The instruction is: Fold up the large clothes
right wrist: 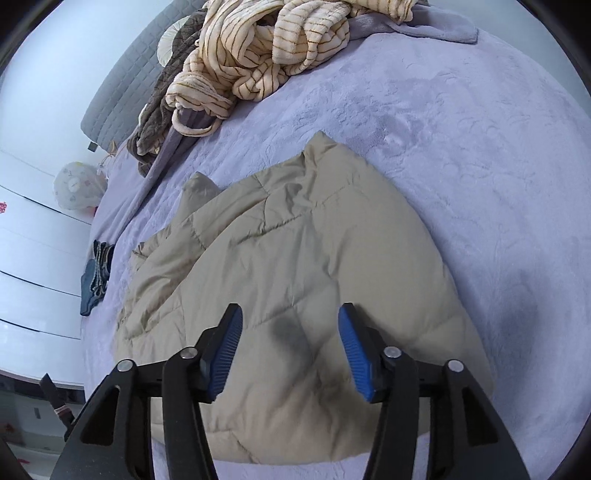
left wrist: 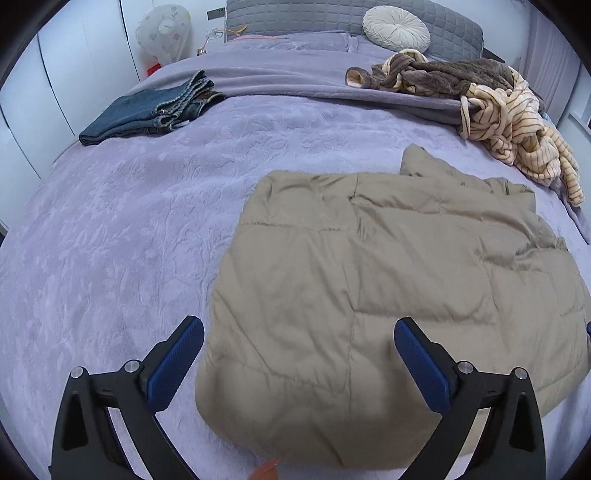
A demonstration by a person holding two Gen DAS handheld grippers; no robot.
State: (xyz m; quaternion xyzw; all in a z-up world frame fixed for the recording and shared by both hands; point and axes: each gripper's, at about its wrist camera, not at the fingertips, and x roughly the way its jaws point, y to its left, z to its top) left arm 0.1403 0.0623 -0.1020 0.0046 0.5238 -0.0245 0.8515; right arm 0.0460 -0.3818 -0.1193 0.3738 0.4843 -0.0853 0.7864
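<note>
A beige quilted puffer jacket (left wrist: 369, 280) lies folded on the lavender bed cover (left wrist: 129, 229), toward the near right side. My left gripper (left wrist: 299, 326) hovers above its near left corner, open wide, with nothing between the blue pads. In the right wrist view the same jacket (right wrist: 295, 258) fills the middle, and my right gripper (right wrist: 290, 314) hangs over its near part, open, casting a shadow on the fabric. Neither gripper touches the jacket.
Folded blue jeans (left wrist: 147, 110) rest at the far left of the bed. A heap of brown and cream striped fleece garments (left wrist: 480, 99) lies at the far right, near a round cream cushion (left wrist: 397, 27) and grey headboard (left wrist: 332, 14). White wardrobe doors (left wrist: 55, 92) stand at the left.
</note>
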